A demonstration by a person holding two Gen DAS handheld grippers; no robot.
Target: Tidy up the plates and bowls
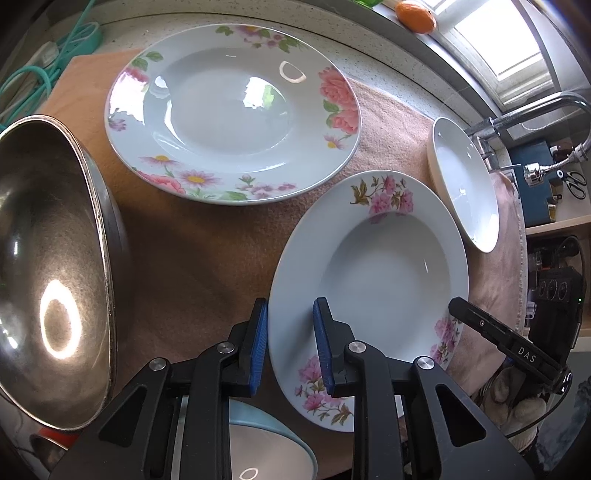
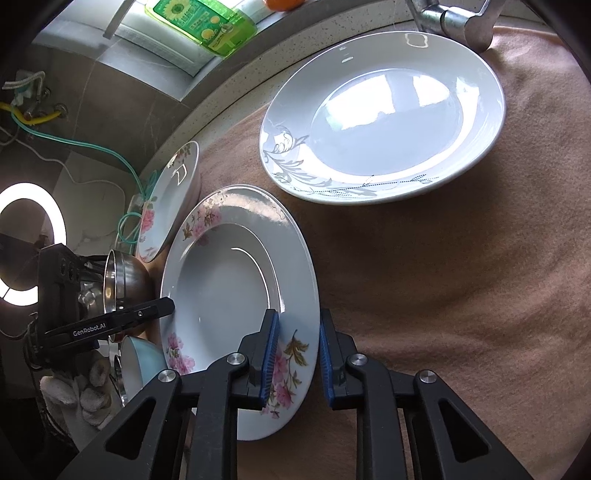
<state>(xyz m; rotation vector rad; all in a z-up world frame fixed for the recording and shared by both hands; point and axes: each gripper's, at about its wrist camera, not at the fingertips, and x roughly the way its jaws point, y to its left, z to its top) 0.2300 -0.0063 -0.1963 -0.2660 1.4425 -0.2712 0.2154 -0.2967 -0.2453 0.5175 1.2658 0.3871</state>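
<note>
A white deep plate with pink flowers (image 1: 388, 266) (image 2: 229, 280) lies over the pink cloth (image 2: 443, 277). My left gripper (image 1: 290, 332) is shut on its near-left rim, one blue pad inside the rim and one outside. On the opposite rim my right gripper (image 2: 297, 339) clamps the same plate between its pads. Each view also shows a black finger of the other gripper at the plate's far edge. A larger floral plate (image 1: 229, 114) and a white plate with grey leaves (image 2: 388, 118) rest on the cloth.
A steel bowl (image 1: 48, 277) stands at the left and a light blue bowl (image 1: 266, 443) sits under my left gripper. A faucet (image 1: 535, 110) and a windowsill with an orange (image 1: 415, 16) are behind. A gloved hand (image 2: 74, 391) holds the left gripper.
</note>
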